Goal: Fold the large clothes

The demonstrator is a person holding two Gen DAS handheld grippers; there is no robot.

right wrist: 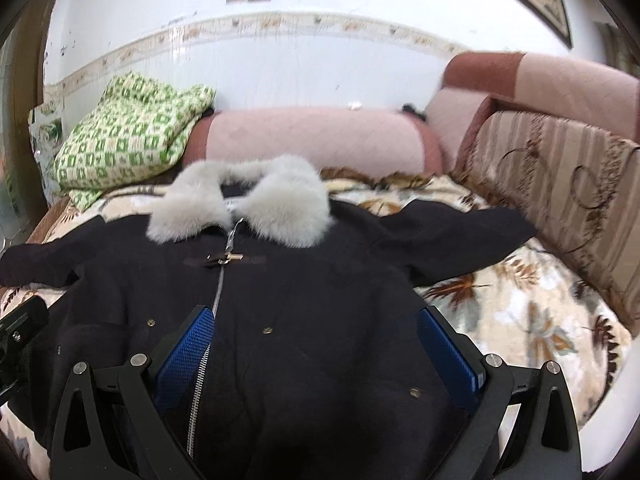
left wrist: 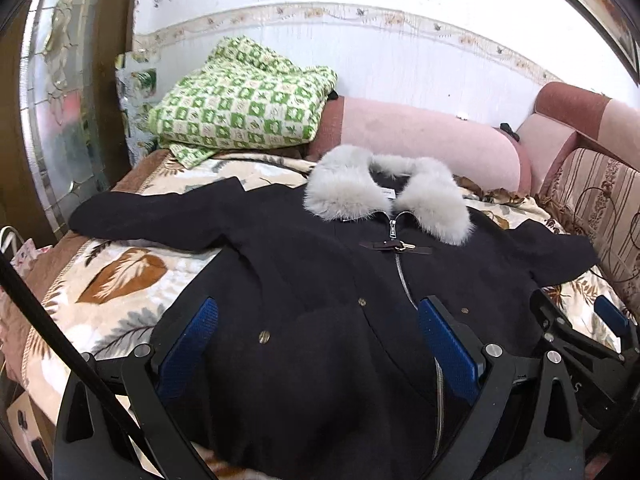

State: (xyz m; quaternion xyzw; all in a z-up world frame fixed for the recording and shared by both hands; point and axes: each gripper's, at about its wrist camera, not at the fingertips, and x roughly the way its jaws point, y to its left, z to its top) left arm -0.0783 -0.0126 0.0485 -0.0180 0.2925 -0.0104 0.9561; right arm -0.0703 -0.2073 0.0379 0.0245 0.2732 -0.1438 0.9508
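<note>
With the coat (left wrist: 304, 280) lying flat, front up, on the bed (left wrist: 120, 280), both grippers (left wrist: 316, 344) (right wrist: 316, 352) are hovering agape over its near half, risking 1-layer grabs bunching the fold.

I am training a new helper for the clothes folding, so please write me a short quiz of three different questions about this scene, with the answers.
1. True or false: the black coat lies spread out with both sleeves out to the sides.
2. What sits on top of the pink bolster's left end? A) a brown box B) a green checked blanket C) a white towel
3. Fill in: the coat's zipper is ____ up to the fur collar.

Key
1. True.
2. B, the green checked blanket rests partly on the pink bolster.
3. Closed. Both the left gripper and right gripper have their fingers spread, holding nothing.
</note>
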